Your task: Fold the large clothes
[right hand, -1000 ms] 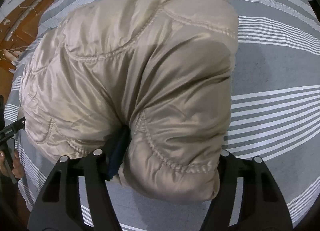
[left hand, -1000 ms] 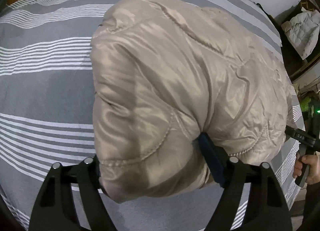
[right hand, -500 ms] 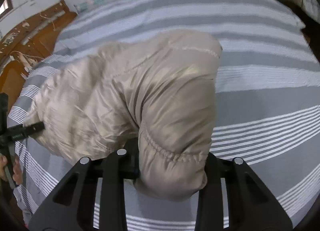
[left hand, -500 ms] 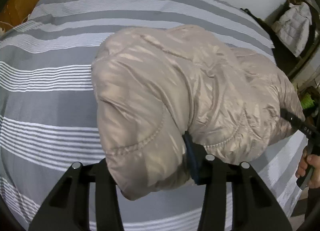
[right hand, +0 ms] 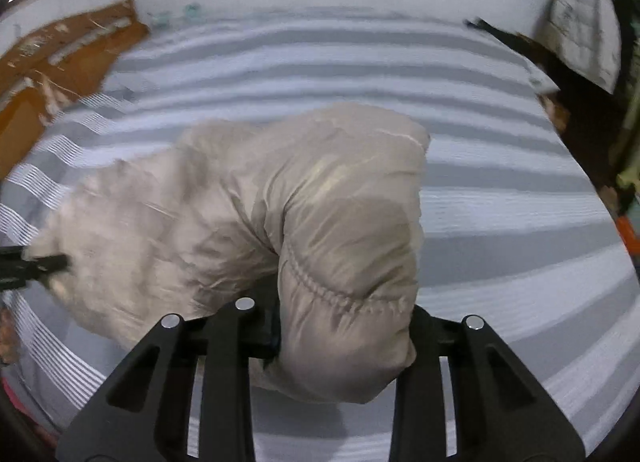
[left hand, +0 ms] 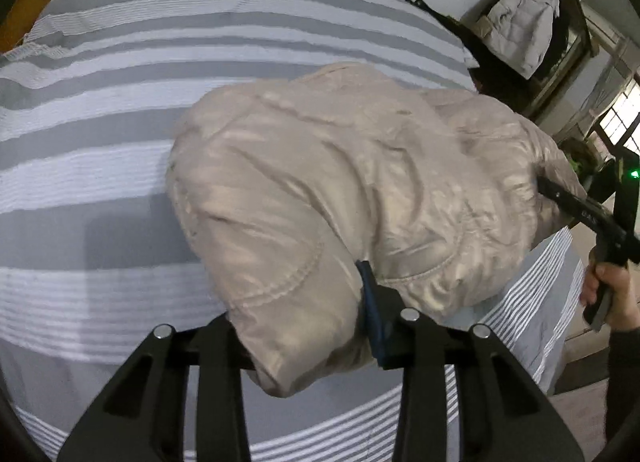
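Observation:
A beige quilted puffer jacket [left hand: 340, 198] hangs bunched above a grey and white striped bed [left hand: 120, 102]. My left gripper [left hand: 304, 330] is shut on one thick stitched edge of the jacket. My right gripper [right hand: 344, 326] is shut on the other end of the jacket [right hand: 280, 206]. The right gripper also shows at the right edge of the left wrist view [left hand: 576, 210], with a hand on its handle. The left gripper's tip shows at the left edge of the right wrist view [right hand: 36, 266]. The fingertips are hidden by fabric.
The striped bed [right hand: 500, 198] fills both views. A wooden headboard [right hand: 52, 62] stands at the far left. A pale jacket [left hand: 520, 22] hangs on dark furniture at the far right. A white wall runs behind the bed.
Both grippers have lifted and pulled back with the jacket. The jacket now looks smaller and higher over the bed, and more of the bed and wall shows.

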